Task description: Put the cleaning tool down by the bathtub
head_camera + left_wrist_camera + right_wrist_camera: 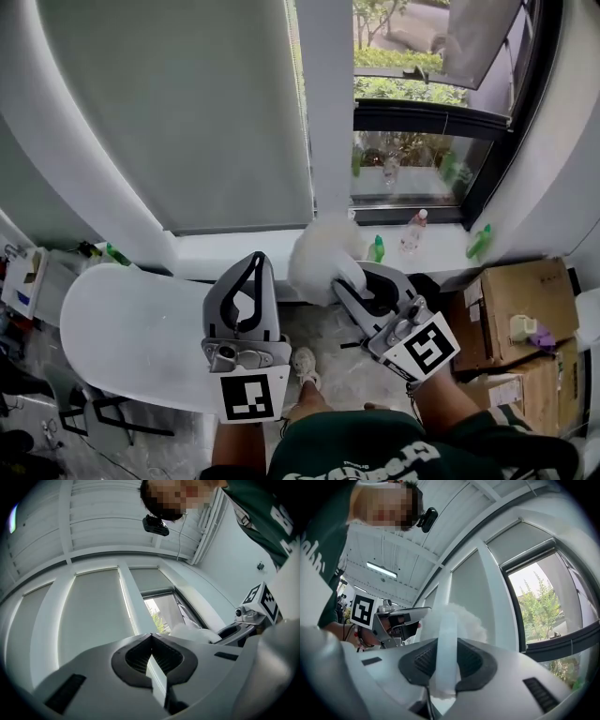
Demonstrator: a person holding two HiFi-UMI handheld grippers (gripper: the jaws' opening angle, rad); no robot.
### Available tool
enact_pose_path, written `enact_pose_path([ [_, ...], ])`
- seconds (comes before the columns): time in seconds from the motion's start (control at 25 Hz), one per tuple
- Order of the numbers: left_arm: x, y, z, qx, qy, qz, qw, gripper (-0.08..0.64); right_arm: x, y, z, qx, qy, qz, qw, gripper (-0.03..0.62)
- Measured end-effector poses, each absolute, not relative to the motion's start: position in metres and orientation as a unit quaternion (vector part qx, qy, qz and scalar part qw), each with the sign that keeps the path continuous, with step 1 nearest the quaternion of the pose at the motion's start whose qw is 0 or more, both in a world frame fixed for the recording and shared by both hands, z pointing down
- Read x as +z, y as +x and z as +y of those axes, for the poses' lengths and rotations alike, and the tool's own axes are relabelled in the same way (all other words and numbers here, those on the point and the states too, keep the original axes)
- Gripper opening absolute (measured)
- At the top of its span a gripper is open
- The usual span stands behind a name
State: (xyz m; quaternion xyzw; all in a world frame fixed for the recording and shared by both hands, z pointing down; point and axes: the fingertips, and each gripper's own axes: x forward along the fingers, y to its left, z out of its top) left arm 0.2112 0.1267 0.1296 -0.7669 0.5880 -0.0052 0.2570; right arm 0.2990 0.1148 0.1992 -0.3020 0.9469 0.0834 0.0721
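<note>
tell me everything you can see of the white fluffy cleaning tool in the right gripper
The cleaning tool looks like a duster: a round, fluffy white head, soft like wool or microfibre, on a flat, pale handle that looks like translucent plastic. The right gripper is shut on the handle, and nothing else visibly touches it. The tool's head points away from the person, towards the window sill.

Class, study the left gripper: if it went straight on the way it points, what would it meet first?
The left gripper, jaws shut, aims at the white window post beside the roller blind, so it would likely meet that first. Nothing shows in between, though depth is hard to judge.
</note>
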Motion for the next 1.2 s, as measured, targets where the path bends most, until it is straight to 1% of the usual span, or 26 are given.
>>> enact_pose_path([
  [0.36, 0.149, 0.160, 0.023, -0.012, -0.780, 0.582, 0.230, 0.006, 0.209, 0.251, 0.024, 0.086, -0.311, 0.945, 0.060, 0.094],
  [0.6, 0.154, 0.134, -0.027, -0.020, -0.788, 0.573, 0.224, 0.006, 0.213, 0.228, -0.026, 0.068, -0.321, 0.943, 0.051, 0.094],
  [1.2, 0.155, 0.078, -0.087, -0.022, -0.791, 0.573, 0.214, 0.006, 0.212, 0.171, -0.088, 0.061, -0.306, 0.949, 0.043, 0.094],
])
